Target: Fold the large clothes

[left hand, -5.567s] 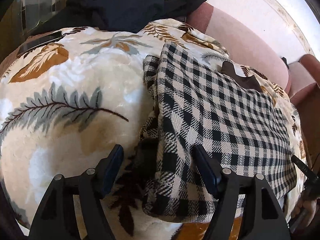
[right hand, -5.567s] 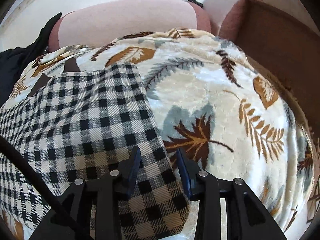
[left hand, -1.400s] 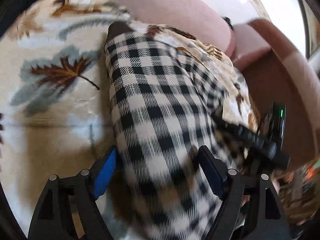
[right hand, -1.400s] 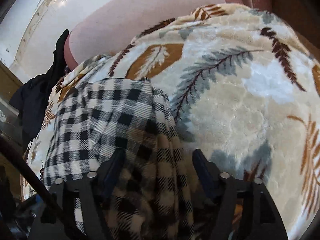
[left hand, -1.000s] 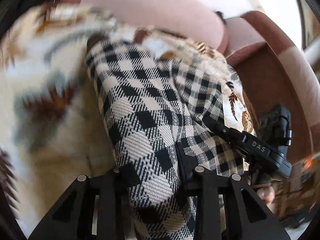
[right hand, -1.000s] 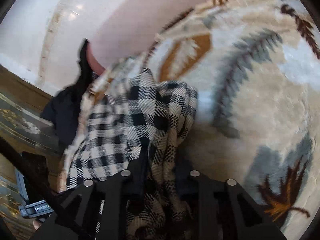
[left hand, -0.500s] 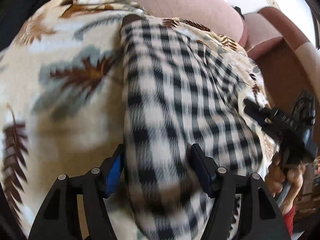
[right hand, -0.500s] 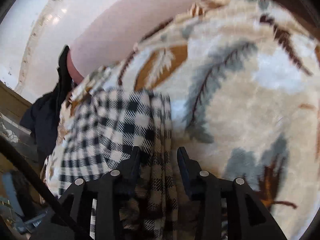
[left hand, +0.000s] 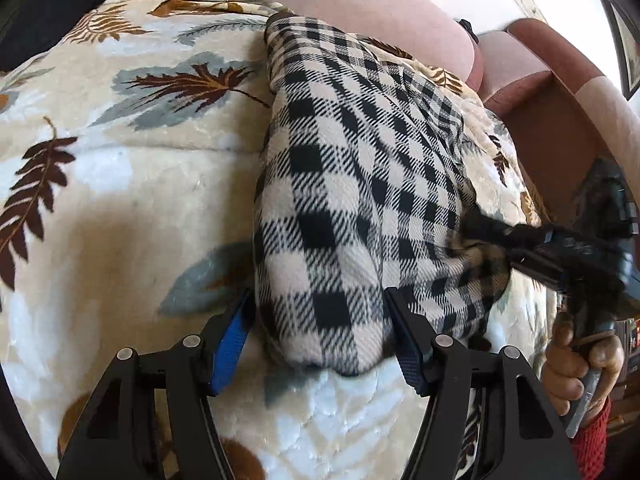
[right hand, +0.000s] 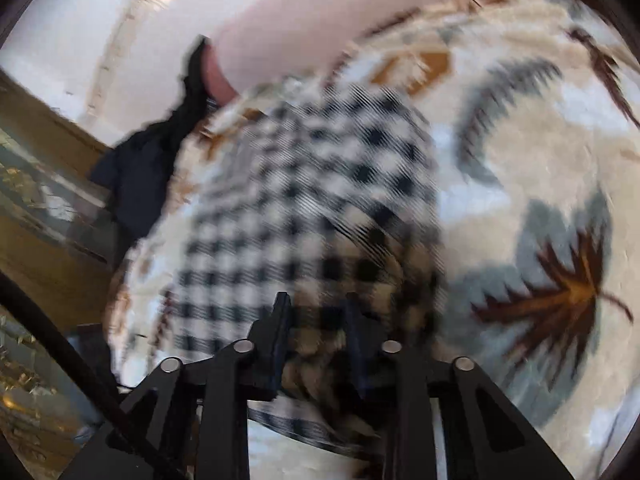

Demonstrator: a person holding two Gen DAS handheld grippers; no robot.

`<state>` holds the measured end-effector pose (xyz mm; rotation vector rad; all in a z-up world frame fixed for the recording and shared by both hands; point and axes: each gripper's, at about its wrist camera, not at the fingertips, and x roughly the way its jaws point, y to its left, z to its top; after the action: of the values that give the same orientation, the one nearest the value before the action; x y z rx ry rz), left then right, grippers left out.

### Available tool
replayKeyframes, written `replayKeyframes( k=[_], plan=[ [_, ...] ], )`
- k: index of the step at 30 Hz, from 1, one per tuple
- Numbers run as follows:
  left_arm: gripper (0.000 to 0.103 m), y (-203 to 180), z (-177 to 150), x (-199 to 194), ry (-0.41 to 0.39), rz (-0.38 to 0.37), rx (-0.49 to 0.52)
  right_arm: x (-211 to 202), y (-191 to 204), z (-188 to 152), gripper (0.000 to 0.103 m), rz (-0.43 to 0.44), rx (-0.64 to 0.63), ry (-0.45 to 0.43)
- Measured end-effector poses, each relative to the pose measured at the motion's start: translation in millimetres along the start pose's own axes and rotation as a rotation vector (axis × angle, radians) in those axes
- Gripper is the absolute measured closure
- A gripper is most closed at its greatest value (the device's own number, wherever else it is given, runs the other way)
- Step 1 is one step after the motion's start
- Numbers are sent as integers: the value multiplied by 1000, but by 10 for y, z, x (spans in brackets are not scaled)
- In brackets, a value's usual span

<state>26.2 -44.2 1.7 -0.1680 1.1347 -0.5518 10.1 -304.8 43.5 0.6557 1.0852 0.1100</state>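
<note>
I am looking at a pink sofa (left hand: 360, 4) that is carrying everything here. A cream plush blanket printed with brown and grey leaves (left hand: 120, 184) is covering its seat. Directly on the blanket, a black-and-white checked garment (left hand: 352, 184) is lying in a long folded strip, running from near the backrest toward me. A dark piece of clothing (right hand: 148, 172) is lying at the blanket's far edge, draping off beside the backrest.
</note>
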Motion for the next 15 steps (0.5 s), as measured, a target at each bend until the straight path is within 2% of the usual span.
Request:
replayKeyframes(
  k=[3, 6, 8, 9, 10, 12, 15],
  plan=[
    [38, 33, -68, -94, 3, -6, -8, -16, -105, -93, 86, -40, 39, 24],
    [38, -31, -141, -220, -3, 3, 26, -117, -19, -189, 86, -135, -9, 6],
    [38, -56, -244, -371, -27, 33, 74, -232, 102, -265, 83, -190, -46, -44],
    [38, -57, -285, -428, -40, 47, 94, -320, 195, -295, 80, -203, -74, -95],
    [38, -59, -335, -500, -60, 69, 118, -396, 283, -314, 80, -184, -99, -138],
    [38, -16, -441, -616, -104, 121, 150, -499, 457, -326, 80, -81, -131, -194],
    [37, 109, -512, -736, -182, 217, 134, -412, 726, -316, 80, 77, -165, -195]
  ],
)
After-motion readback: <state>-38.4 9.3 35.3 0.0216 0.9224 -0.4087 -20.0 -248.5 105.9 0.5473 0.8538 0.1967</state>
